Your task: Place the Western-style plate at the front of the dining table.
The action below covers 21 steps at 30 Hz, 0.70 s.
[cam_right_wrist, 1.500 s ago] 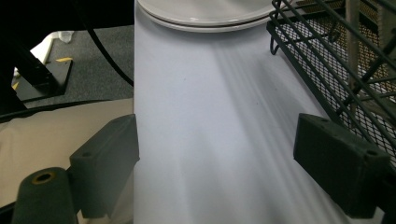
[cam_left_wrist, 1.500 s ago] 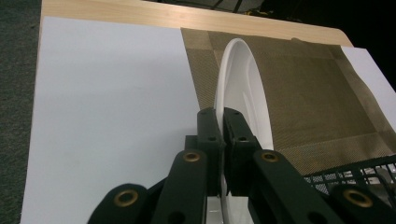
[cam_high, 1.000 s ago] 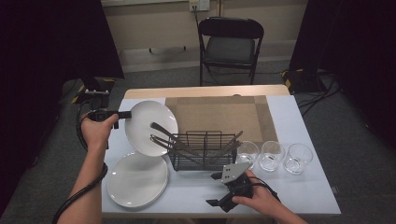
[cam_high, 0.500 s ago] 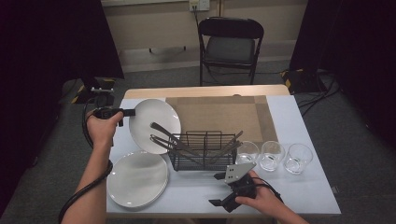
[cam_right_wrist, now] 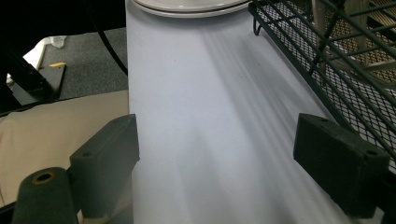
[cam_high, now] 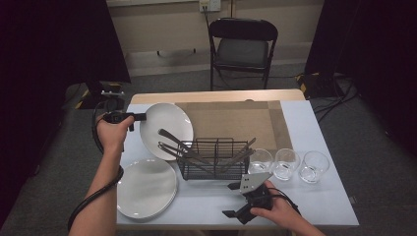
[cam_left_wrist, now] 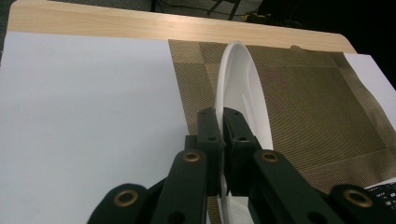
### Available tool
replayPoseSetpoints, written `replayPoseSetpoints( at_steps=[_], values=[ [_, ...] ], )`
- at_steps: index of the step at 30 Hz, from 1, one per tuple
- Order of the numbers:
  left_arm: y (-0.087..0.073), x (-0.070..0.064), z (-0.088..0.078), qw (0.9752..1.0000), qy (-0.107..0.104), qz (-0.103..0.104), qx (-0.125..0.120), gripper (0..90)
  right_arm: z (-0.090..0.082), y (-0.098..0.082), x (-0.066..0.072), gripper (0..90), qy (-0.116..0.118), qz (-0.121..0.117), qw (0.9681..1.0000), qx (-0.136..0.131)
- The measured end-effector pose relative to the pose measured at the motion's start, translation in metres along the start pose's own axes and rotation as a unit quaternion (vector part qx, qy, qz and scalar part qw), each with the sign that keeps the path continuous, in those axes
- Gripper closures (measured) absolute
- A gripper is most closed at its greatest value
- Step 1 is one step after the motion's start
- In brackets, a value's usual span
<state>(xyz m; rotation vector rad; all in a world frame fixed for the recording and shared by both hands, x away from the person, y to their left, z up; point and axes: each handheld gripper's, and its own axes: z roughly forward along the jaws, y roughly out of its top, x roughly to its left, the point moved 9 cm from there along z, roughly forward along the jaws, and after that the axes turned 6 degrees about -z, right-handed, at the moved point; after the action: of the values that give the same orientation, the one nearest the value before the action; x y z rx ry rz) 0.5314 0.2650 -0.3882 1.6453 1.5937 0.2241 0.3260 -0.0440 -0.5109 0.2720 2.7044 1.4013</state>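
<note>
One plate (cam_high: 165, 123) clamped in left hand-held gripper (cam_left_wrist: 223, 122), right hand-held gripper (cam_right_wrist: 229, 154) apart, three glasses (cam_high: 286, 163)

A: What stands beyond the counter (cam_high: 324, 118)?

B: A black folding chair (cam_high: 243, 49), facing the counter's far wooden edge, on grey carpet floor (cam_high: 187, 81).

A: And the wall?

B: A pale cream wall (cam_high: 162, 24) with a baseboard, and a power outlet (cam_high: 208, 5) just above the chair. Black curtains (cam_high: 54, 44) hang on both sides, leaving those sides very dark.

A: Anything on the floor?

B: Cables (cam_high: 339, 96) run across the carpet at the right.
</note>
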Motion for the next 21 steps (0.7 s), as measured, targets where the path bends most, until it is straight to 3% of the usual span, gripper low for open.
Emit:
replayPoseSetpoints(
  at_steps=[21],
  values=[
    [0.008,-0.014,0.019,1.0,-0.006,0.007,0.001,86.8,-0.005,-0.007,-0.001,13.4,-0.002,0.002,1.0,0.003]
  ],
)
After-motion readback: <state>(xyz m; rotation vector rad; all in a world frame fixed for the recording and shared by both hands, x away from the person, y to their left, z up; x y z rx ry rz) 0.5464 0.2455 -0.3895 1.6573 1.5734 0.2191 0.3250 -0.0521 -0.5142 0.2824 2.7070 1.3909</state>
